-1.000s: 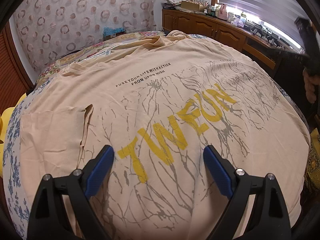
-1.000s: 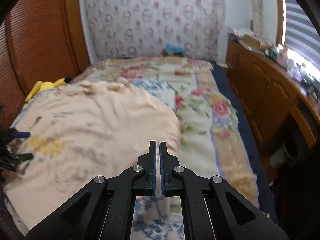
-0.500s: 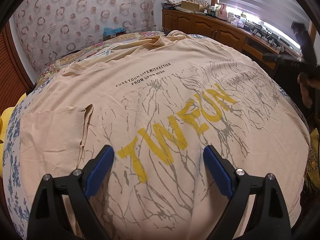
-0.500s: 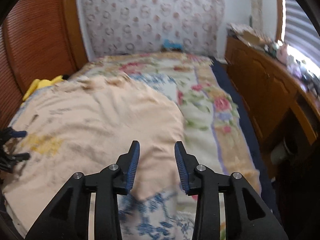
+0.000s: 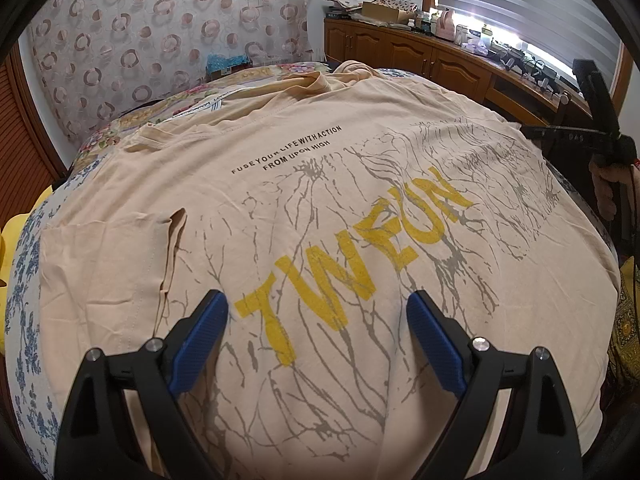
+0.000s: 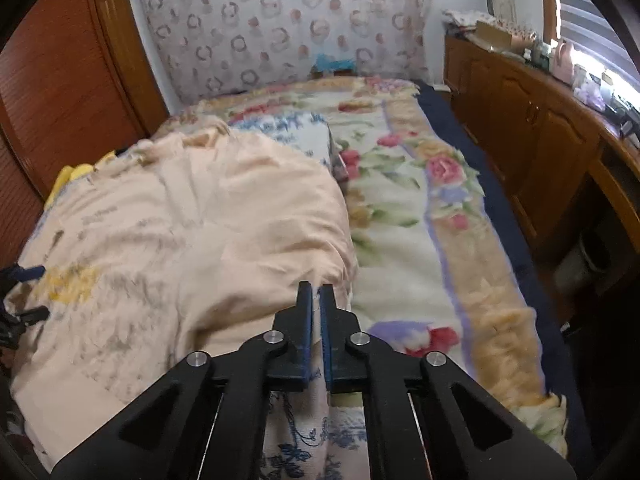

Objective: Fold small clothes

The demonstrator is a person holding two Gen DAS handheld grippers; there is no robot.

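A beige T-shirt [image 5: 320,184] with yellow letters and grey branch print lies spread flat on the bed. My left gripper [image 5: 316,320] is open and empty, hovering over the shirt's lower print. In the right wrist view the same T-shirt [image 6: 200,216] lies at the left, its right edge lifted into a ridge. My right gripper [image 6: 315,292] is shut on that edge of the shirt, the cloth pinched between its blue pads. The right gripper also shows in the left wrist view [image 5: 592,128] at the far right edge of the shirt.
The bed carries a floral blanket [image 6: 420,200] to the right of the shirt and a blue-flowered sheet [image 5: 24,280] at the left. A wooden cabinet [image 6: 540,128] with clutter runs along the right wall. A wooden louvered door [image 6: 52,92] stands left.
My right gripper was shut, opened half a second ago, moved to the shirt's right edge and closed on it. The edge now stands lifted. The left gripper has not moved.
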